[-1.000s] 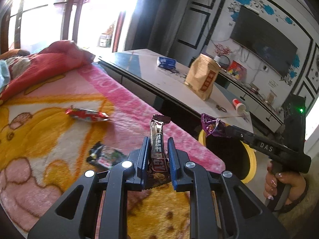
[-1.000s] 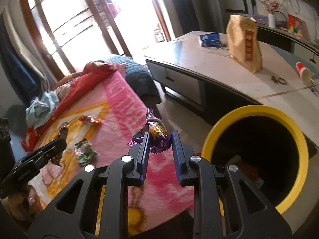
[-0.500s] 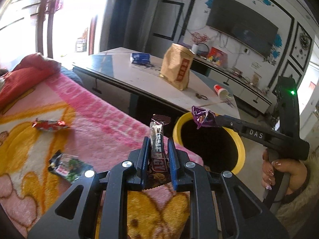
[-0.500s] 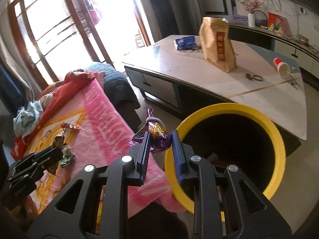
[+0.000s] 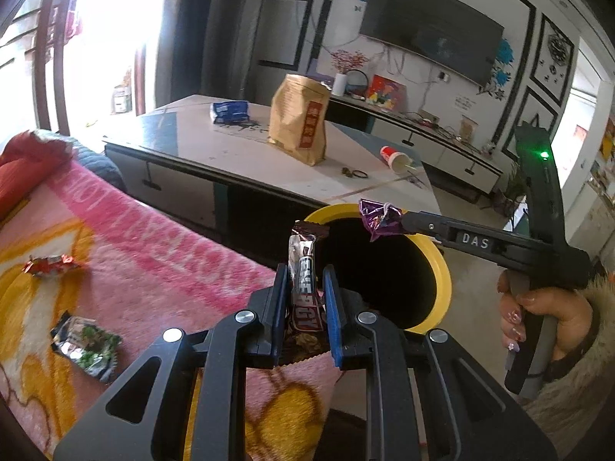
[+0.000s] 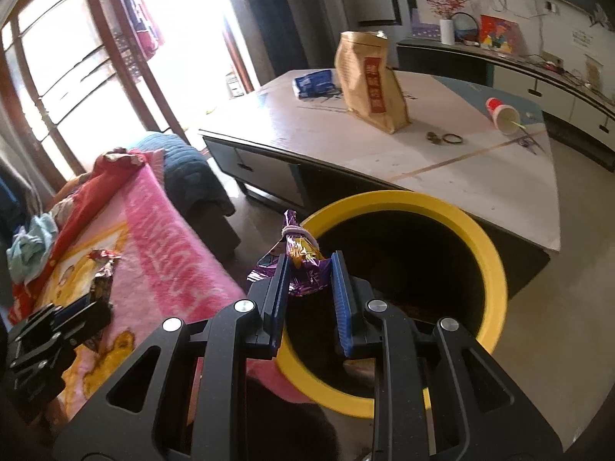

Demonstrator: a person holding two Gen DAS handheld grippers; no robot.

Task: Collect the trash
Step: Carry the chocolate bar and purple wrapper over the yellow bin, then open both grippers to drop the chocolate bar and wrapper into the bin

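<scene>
While both grippers clamp wrappers, yellow bin (image 6: 496, 265) sits w/in reach.

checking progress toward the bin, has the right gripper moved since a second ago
Yes. The right gripper, shut on the purple wrapper, has moved off the pink blanket and toward the yellow bin, now at its near rim.

The bin (image 6: 496, 269) stands on the floor between the bed (image 5: 161, 253) and the worktop (image 6: 480, 169). On the worktop a paper bag (image 6: 369, 80) stands upright, a packet (image 6: 313, 82) behind it, a tipped cup (image 6: 501, 113) to its right. Two wrappers (image 5: 48, 265) (image 5: 86, 347) lie on the bed, left of the bin. Behind the worktop a TV (image 5: 430, 44) hangs over a low cabinet (image 5: 434, 146).
</scene>
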